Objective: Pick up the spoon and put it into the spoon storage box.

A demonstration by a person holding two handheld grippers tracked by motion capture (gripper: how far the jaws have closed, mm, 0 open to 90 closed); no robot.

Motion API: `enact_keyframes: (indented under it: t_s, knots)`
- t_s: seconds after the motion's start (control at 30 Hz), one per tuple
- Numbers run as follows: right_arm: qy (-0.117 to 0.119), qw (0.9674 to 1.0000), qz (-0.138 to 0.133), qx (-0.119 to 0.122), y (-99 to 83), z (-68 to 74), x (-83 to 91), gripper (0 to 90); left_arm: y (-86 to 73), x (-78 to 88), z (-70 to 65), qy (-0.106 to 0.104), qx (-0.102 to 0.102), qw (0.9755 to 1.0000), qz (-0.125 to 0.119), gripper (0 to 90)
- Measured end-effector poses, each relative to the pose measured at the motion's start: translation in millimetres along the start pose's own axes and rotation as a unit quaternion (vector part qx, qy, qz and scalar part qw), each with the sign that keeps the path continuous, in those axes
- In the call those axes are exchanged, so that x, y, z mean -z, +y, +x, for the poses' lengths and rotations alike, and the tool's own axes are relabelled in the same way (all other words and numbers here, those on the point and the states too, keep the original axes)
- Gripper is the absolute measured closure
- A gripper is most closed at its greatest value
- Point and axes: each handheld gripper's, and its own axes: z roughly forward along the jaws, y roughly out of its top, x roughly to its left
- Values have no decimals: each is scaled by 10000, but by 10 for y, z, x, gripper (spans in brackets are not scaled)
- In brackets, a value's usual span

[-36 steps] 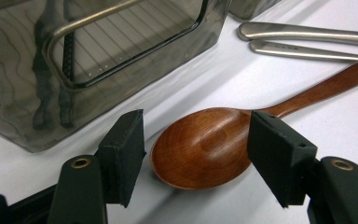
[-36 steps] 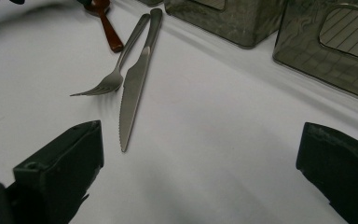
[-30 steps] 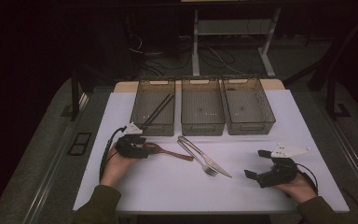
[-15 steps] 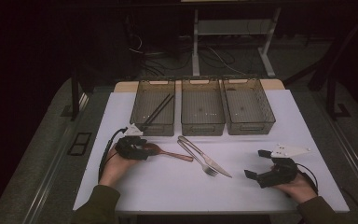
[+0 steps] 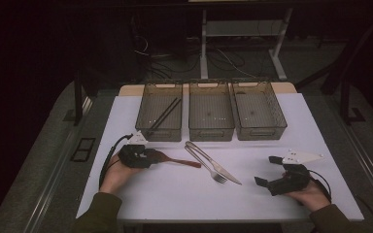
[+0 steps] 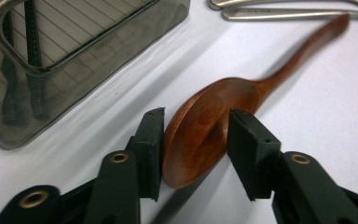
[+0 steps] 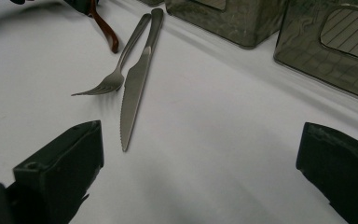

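Observation:
A brown wooden spoon (image 5: 177, 160) lies on the white table left of centre, its handle pointing right. My left gripper (image 5: 150, 156) is at its bowl. In the left gripper view the bowl (image 6: 200, 126) stands tilted on edge between the two black pads (image 6: 151, 140), which press on both its sides. These jaws have just been closing, with the bowl between them. My right gripper (image 5: 267, 170) rests at the front right of the table, jaws wide open with nothing between them (image 7: 200, 154).
A steel fork (image 5: 206, 167) and knife (image 5: 223, 171) lie side by side mid-table, also in the right gripper view as fork (image 7: 116, 77) and knife (image 7: 133, 88). Three smoky plastic bins stand in a row behind: left (image 5: 158, 135) holding black chopsticks (image 5: 165, 114), middle (image 5: 211, 133), right (image 5: 262, 132).
The left gripper's jaws have narrowed around the spoon's bowl. Both hands stay where they were, and the fork and knife have not moved.

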Motion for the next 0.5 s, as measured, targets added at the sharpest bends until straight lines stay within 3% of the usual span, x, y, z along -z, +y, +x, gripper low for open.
enact_keyframes:
  t_s: [0.5]
  knots:
    - [8, 10000, 1, 5, 0, 1, 2, 2, -14, 28, -41, -65, -301, 9995, 106, 693]
